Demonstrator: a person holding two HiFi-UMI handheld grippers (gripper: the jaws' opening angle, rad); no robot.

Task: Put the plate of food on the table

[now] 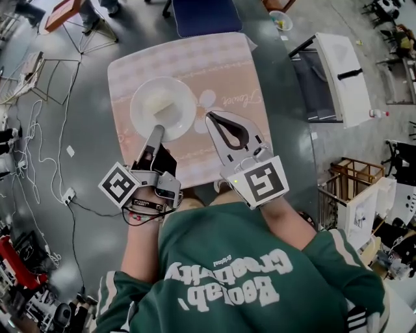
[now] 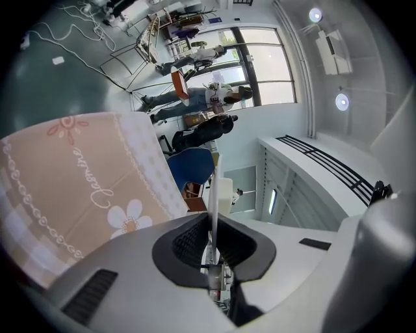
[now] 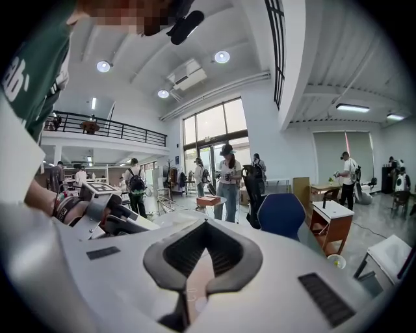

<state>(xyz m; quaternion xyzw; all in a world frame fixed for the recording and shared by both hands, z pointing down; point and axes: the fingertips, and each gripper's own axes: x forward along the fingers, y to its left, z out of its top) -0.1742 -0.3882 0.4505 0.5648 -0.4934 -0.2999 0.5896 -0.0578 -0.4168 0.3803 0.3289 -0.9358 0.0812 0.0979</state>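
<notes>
A white plate (image 1: 162, 107) carrying a pale block of food (image 1: 160, 103) is over the pink patterned tablecloth (image 1: 221, 58). My left gripper (image 1: 158, 132) is shut on the plate's near rim. In the left gripper view the plate (image 2: 214, 188) runs edge-on as a thin white line between the dark pads of the left gripper (image 2: 213, 244), with the tablecloth (image 2: 78, 169) to one side. Whether the plate rests on the cloth I cannot tell. My right gripper (image 1: 211, 119) hovers just right of the plate, shut with nothing in it; in its own view the right gripper (image 3: 203, 224) holds nothing.
A blue chair (image 1: 198, 14) stands beyond the table's far edge. A white desk (image 1: 341, 78) and a wooden crate (image 1: 354, 172) are on the right. Cables (image 1: 39, 130) trail over the floor on the left. Several people (image 3: 227, 175) stand far off.
</notes>
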